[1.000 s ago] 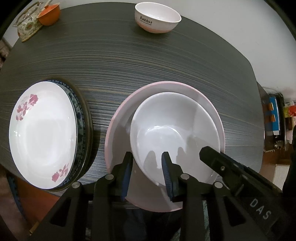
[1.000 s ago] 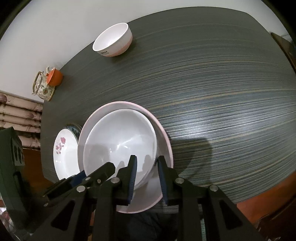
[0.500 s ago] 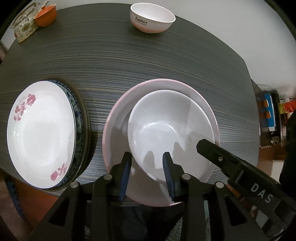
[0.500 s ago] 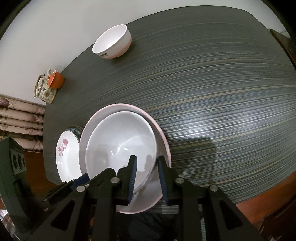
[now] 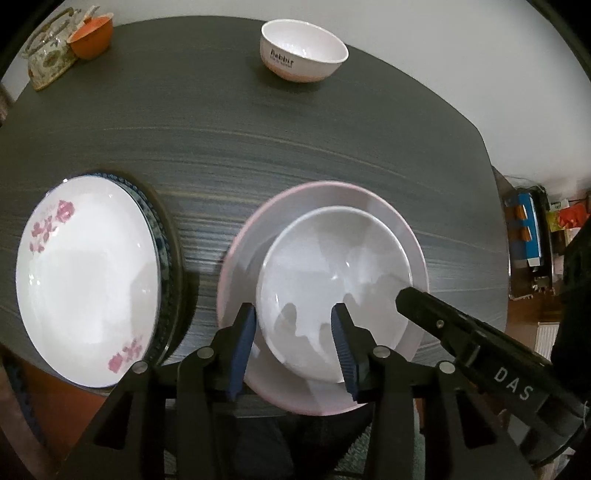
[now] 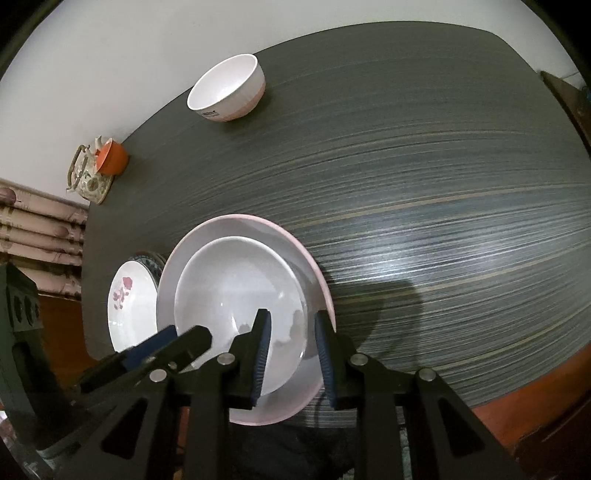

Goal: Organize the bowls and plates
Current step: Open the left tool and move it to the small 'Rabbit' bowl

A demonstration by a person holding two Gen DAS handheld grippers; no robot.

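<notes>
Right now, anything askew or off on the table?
One thing: the white bowl sits off-centre in the pink plate, crowding its near rim. The floral plate stack overhangs the table edge. No spills or chips visible.

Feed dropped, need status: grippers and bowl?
Left gripper just opened wider, bowl rim between jaws. Right gripper astride bowl rim, grip unclear. Bowl in pink plate. Nothing blocking.

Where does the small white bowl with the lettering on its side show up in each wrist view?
Left wrist view: the lettered bowl stands at top centre, on the far part of the table, lettering facing the camera.
Right wrist view: the same bowl is at upper left, near the table's far edge.
Shared landmark: the orange cup, left of the bowl in both views.
</notes>
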